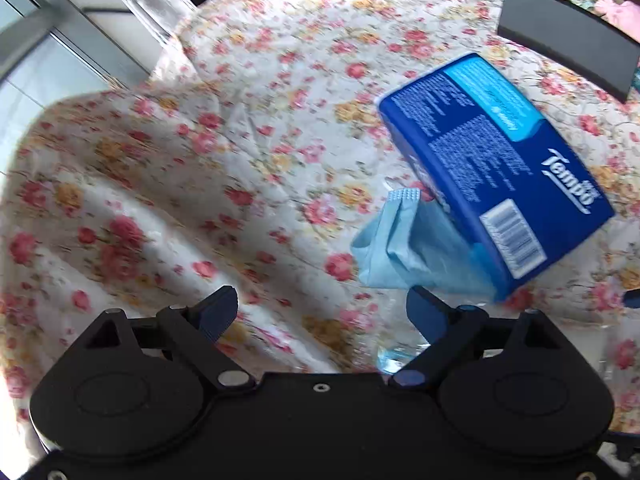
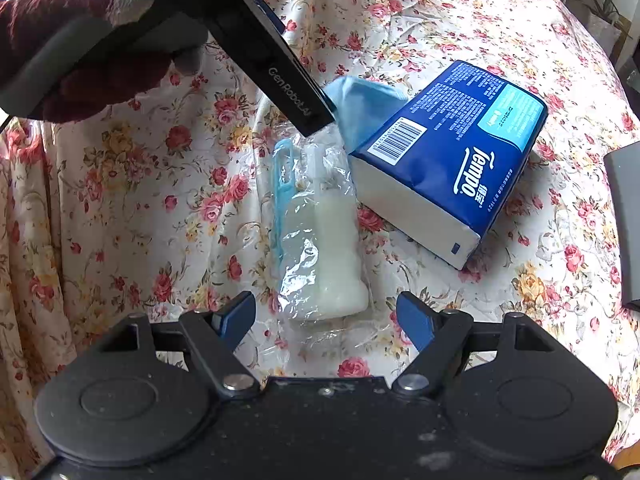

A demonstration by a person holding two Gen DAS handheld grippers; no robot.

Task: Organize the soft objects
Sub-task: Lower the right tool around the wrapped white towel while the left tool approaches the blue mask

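Through the left wrist camera I see my left gripper [image 1: 322,312] with its blue-padded jaws standing wide apart and nothing between them, above the wrinkled floral cloth [image 1: 208,184] that covers the surface. To the right lies a dark blue plastic-wrapped Tempo tissue pack [image 1: 500,168], tilted, its lower end resting on a crumpled pale blue cloth [image 1: 404,252]. Beyond it, at the upper right, stands a black box [image 1: 568,44].
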